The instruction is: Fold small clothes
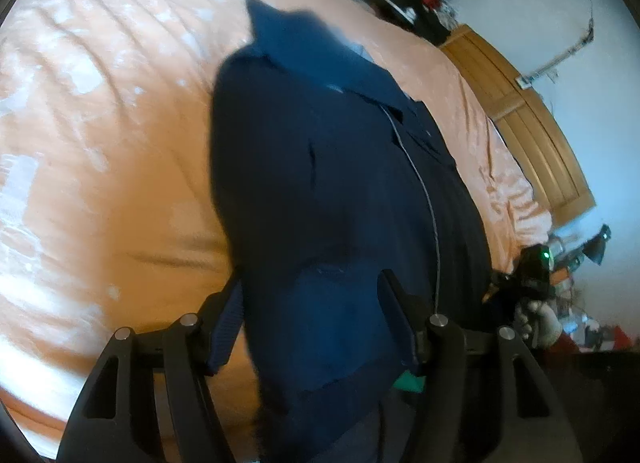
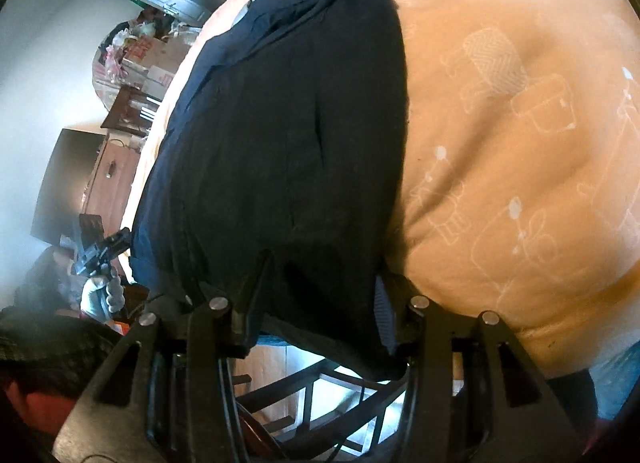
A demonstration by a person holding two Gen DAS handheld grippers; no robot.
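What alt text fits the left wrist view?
A navy shirt lies on an orange bedspread, its near hem between the left gripper's open jaws. At right, a gloved hand holds the other gripper, with a wooden headboard beyond.

Navy zip jacket [image 1: 320, 183], seemingly flat

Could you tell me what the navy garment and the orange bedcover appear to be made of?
Garment: likely a soft matte knit; its hem shows ribbing and it has a zip. Bedcover: probably woven cotton with a faint sheen, creased, with pale printed line drawings.
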